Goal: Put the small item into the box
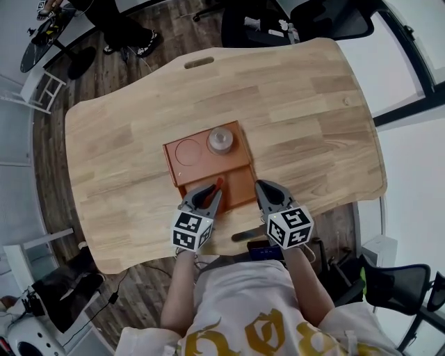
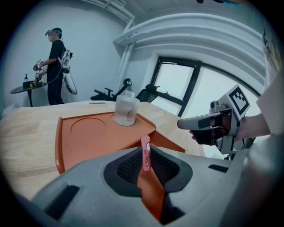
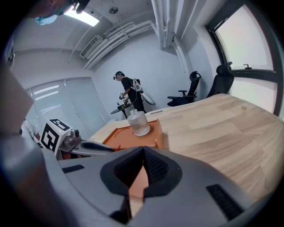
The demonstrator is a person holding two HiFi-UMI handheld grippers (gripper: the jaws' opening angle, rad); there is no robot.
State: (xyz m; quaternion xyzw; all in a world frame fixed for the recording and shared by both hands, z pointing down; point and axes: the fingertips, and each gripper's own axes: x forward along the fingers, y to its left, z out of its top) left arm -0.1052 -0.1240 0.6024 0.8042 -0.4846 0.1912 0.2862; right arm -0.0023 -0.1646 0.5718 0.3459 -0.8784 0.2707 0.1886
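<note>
An orange box [image 1: 182, 174] shaped like a shallow tray lies in the middle of the wooden table [image 1: 306, 111]; the same box [image 2: 80, 137] fills the left gripper view. A clear glass bottle [image 1: 220, 140] stands in its far right corner, next to a round recess. My left gripper [image 1: 212, 190] hovers over the box's near edge, shut on a small red item [image 2: 145, 153] that sticks up between the pads. My right gripper [image 1: 263, 190] is beside the box's near right corner, shut with nothing in it. The right gripper view shows the bottle [image 3: 139, 123] and the box [image 3: 122, 138].
A dark flat object [image 1: 250, 235] lies at the table's near edge. Office chairs [image 1: 327, 21] stand beyond the far edge. A person [image 3: 129, 95] stands by a small round table [image 1: 43, 35] at the far left.
</note>
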